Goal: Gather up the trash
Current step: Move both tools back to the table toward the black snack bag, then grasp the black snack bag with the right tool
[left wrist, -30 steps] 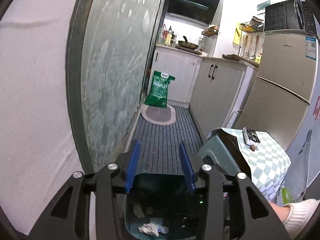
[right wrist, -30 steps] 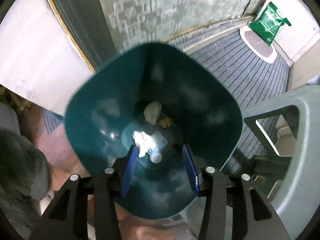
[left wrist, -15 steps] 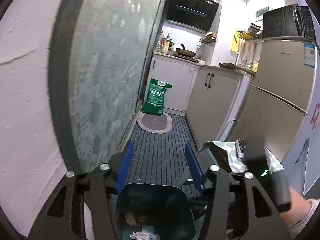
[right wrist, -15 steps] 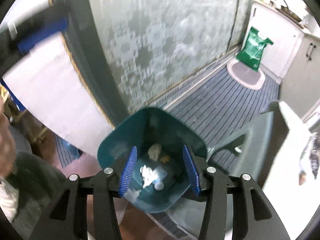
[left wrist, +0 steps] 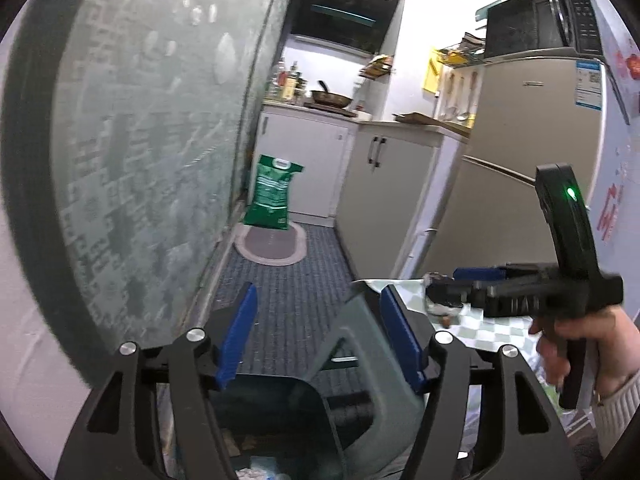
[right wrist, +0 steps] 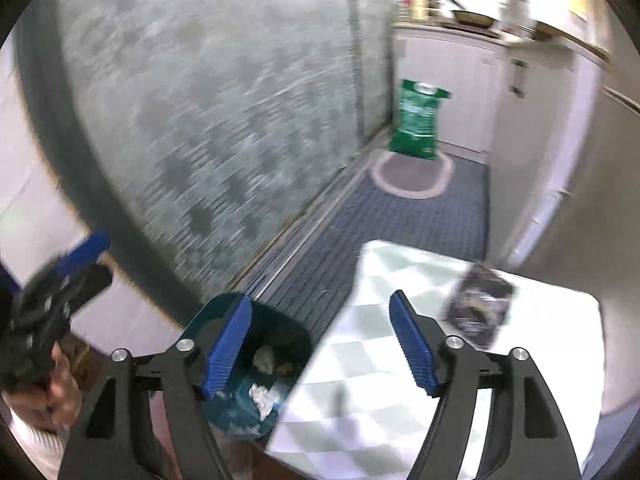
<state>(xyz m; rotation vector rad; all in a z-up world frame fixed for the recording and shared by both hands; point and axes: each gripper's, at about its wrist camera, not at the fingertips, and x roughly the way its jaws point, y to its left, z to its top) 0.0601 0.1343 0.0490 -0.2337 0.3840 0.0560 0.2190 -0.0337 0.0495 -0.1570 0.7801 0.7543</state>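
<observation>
- Left gripper (left wrist: 316, 336): jaws apart, just been opening, nothing gripped; bin below, near.
- Bin (right wrist: 276, 344): on floor left of table, tissue (right wrist: 262, 396) and scraps inside.
- Right gripper (right wrist: 320, 340): jaws wide, just been opening, empty, above the bin-table edge.
- Table (right wrist: 552, 360): checked cloth, dark wrapper (right wrist: 478, 308) on far right.

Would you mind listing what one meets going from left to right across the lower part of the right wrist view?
Left gripper in the person's hand → teal trash bin with crumpled tissue inside → checkered tablecloth → dark snack wrapper lying on it.
</observation>
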